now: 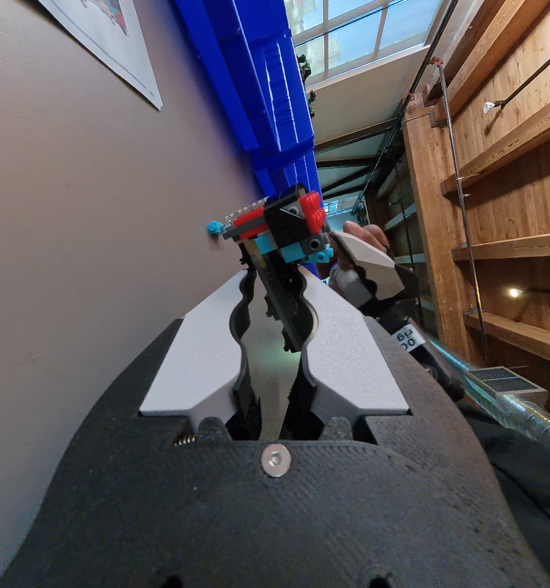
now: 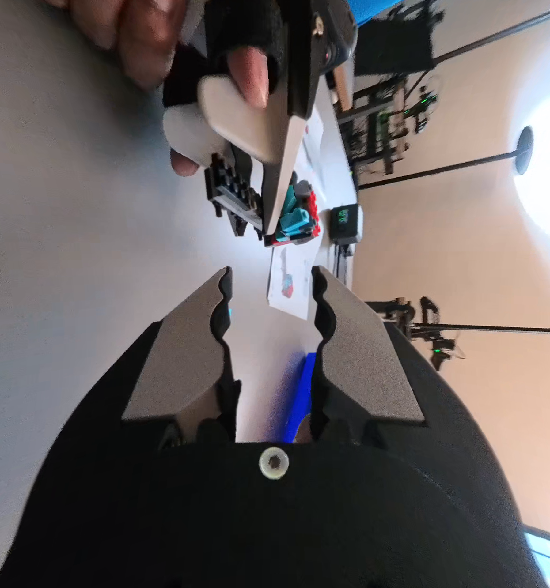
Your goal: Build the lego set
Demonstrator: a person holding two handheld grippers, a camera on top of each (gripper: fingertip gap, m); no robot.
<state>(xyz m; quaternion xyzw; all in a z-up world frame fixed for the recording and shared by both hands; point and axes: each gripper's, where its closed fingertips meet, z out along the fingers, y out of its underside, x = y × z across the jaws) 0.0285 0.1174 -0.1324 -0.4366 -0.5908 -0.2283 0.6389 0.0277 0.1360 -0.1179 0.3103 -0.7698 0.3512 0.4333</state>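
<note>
1. The left gripper (image 1: 275,273) held the lego model (image 1: 276,229): its jaws were closed on the model's black plate base, while the red, black and teal upper part stuck out past the fingertips. The model was lifted clear of the grey bench (image 1: 76,254), tilted, close to the bench top.

2. The right gripper (image 2: 272,270) stood with its jaws apart and nothing between them. In the left wrist view its grey fingers (image 1: 367,257) sat just beside the model's teal end, apparently touching or nearly so; which, I could not tell.

3. A small teal brick (image 1: 214,227) sat on the bench just beside the model's far end; whether it touched the model was unclear.

4. A blue bin (image 1: 267,95) stood toward the far edge of the bench, and an instruction sheet (image 2: 288,286) lay flat on the bench beyond the right gripper.

5. The step in hand looked like mid-assembly, with the left gripper steadying the model while the right pressed or adjusted a part at the teal end.

6. The next move probably called for a firm left hold and a careful, aligned push or a fresh pick by the right, perhaps the loose teal brick.
</note>
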